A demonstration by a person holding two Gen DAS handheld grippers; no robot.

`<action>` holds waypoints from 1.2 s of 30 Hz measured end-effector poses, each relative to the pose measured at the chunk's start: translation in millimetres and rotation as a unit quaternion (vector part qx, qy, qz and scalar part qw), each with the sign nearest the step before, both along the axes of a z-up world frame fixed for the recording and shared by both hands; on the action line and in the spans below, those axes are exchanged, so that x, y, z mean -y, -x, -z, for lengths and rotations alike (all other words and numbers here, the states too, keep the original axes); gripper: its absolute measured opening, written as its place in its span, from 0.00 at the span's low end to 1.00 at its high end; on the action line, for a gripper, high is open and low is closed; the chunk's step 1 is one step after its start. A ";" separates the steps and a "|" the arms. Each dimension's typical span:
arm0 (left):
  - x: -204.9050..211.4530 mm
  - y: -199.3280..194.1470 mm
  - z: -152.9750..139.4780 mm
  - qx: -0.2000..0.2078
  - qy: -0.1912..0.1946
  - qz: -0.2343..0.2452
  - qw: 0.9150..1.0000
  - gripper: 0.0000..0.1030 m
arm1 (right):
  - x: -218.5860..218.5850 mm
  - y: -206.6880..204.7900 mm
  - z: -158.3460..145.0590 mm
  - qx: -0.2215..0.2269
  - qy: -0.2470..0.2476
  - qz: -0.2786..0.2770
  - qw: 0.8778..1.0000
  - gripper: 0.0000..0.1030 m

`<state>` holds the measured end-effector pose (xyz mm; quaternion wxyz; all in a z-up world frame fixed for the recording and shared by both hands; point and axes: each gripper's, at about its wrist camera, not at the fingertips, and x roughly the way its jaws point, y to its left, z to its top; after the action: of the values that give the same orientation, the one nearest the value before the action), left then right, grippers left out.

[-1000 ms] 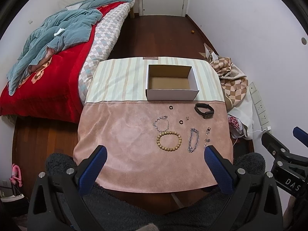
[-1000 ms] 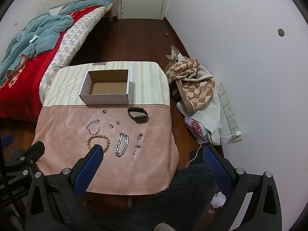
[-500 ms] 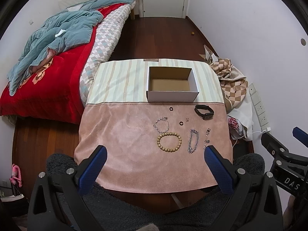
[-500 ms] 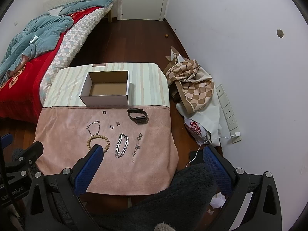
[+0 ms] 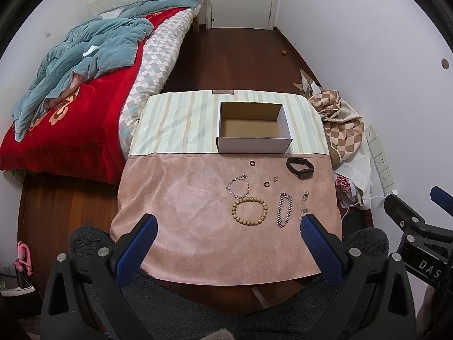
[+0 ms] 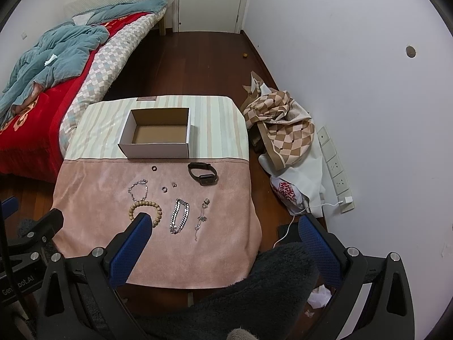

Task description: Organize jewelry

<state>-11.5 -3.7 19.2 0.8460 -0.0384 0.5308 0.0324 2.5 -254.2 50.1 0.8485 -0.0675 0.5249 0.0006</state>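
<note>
Change over last second: slight drift only. Left gripper (image 5: 226, 223) and right gripper (image 6: 223, 222) stay wide, empty, hovering above near edge of counter (image 5: 175, 198). Cardboard box (image 5: 253, 127) empty. Wooden bead bracelet (image 5: 249, 211), silver chain (image 5: 284, 209), black fitness band (image 5: 300, 168) lie just before box, untouched; organizing not begun.

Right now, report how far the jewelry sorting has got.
Nothing is sorted yet: the white box is empty. Both tools, left and right, are open and hold nothing. Everything remains on the pink cloth: the wooden bead bracelet, silver chain bracelet, thin chain, pendant chain, black band, two rings and a tiny earring-like piece.
</note>
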 end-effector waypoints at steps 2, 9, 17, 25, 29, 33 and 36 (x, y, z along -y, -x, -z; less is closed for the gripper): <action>-0.1 0.0 -1.1 0.001 0.000 0.000 1.000 1.00 | -0.1 0.1 0.2 0.001 0.000 0.000 1.000 1.00; -1.0 0.5 -1.2 0.005 -0.002 0.000 1.000 1.00 | -0.5 0.8 -1.7 0.001 -0.002 -0.001 1.000 1.00; -1.2 2.3 -0.9 0.006 -0.002 0.000 1.000 1.00 | -2.2 1.7 -3.2 0.001 -0.002 -0.002 1.000 1.00; -2.0 -3.4 3.8 0.006 -0.003 -0.002 1.000 1.00 | -1.1 -0.9 -2.4 0.006 -0.007 0.001 1.000 1.00; -10.2 -23.3 25.1 0.004 -0.010 -0.019 1.000 1.00 | 4.8 -14.6 9.5 0.007 -0.017 0.015 1.000 1.00; -24.9 -52.2 70.0 -0.022 -0.030 -0.040 0.999 1.00 | 12.1 -41.0 52.2 -0.027 -0.041 0.030 0.998 1.00; -30.5 -68.2 113.6 -0.056 -0.039 -0.039 0.997 1.00 | 13.3 -59.9 95.5 -0.066 -0.068 0.032 0.995 0.99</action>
<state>56.7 26.8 -94.4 0.8139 -0.0240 0.5738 0.0885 62.4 -267.5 -45.4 0.8142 0.0075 0.5804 0.0134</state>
